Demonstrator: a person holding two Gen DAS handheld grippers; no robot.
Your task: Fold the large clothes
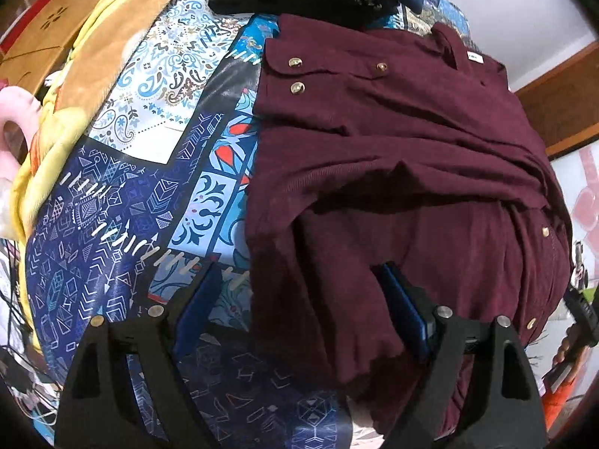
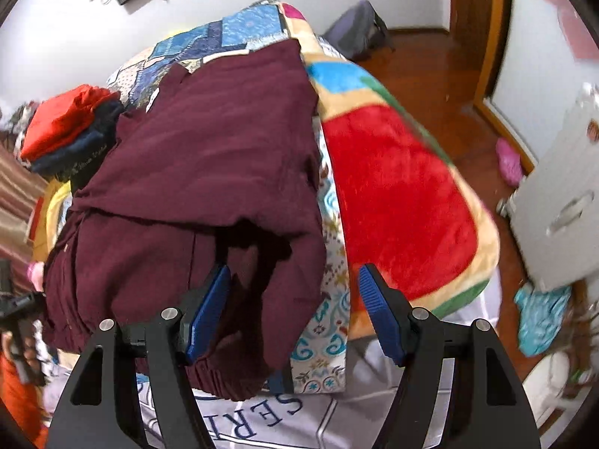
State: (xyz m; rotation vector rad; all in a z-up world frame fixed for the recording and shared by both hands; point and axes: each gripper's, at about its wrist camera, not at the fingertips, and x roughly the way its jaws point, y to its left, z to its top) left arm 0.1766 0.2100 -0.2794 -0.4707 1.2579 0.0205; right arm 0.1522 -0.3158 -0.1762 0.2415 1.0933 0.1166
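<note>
Left wrist view: maroon shirt on bed, collar far; left gripper fingers apart astride near-left hem. Right gripper fingers apart, near-right corner.

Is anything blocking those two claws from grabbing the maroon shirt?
Nothing visible. The maroon shirt already hangs between the open pads of the left claw and the right claw. The stack of folded clothes sits off behind it on the bed.

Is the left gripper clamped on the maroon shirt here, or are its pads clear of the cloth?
Cannot tell. In the left wrist view the left gripper stands wide open around the maroon shirt edge; the right-hand pad overlaps cloth, with no plain gap or press.
</note>
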